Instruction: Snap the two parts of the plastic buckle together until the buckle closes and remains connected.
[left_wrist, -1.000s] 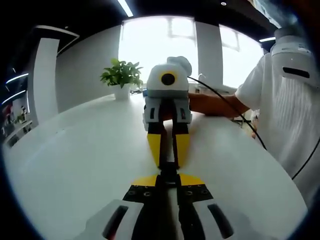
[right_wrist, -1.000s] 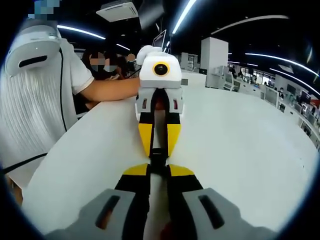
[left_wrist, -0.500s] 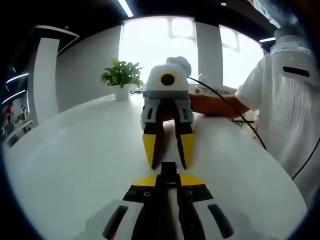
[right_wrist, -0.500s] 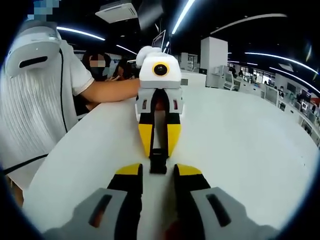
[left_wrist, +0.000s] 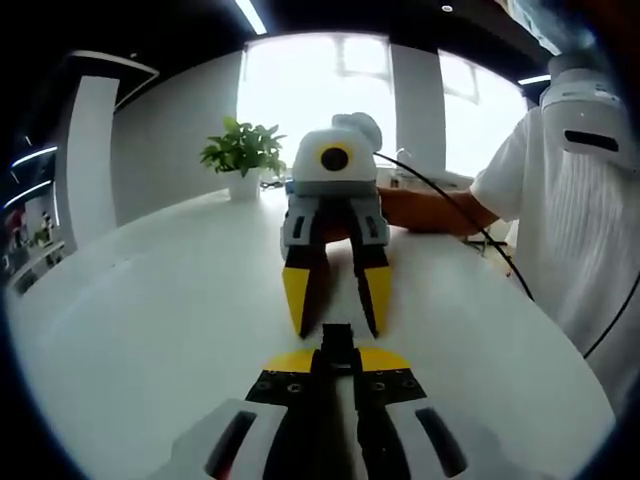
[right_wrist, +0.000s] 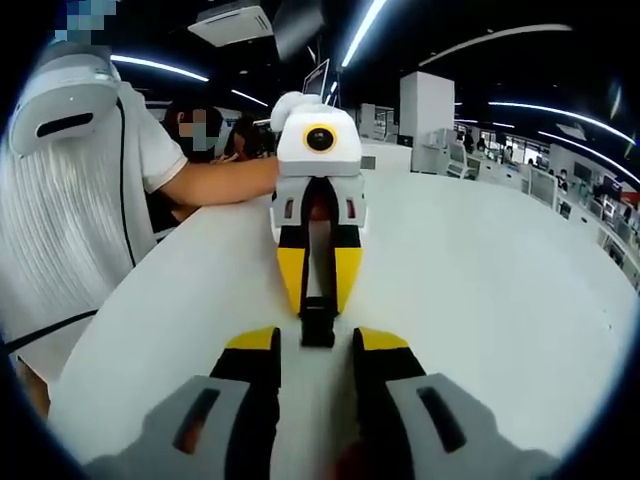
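Both grippers differ: the right gripper (right_wrist: 316, 340) has spread off the buckle (right_wrist: 317, 320); the left gripper (left_wrist: 337, 360) seemingly stays clamped on it.

So the buckle (right_wrist: 317, 322) is a small black plastic piece, long and narrow, sitting low over the white table (right_wrist: 480, 290). In the right gripper view it looks like one joined strip, and I can't make out a gap between the two halves. Its far end is pinched between the yellow tips of the left gripper (right_wrist: 319, 290); the near end sticks out free. In the left gripper view the buckle (left_wrist: 337, 345) runs straight ahead, upright on its edge, not tilted
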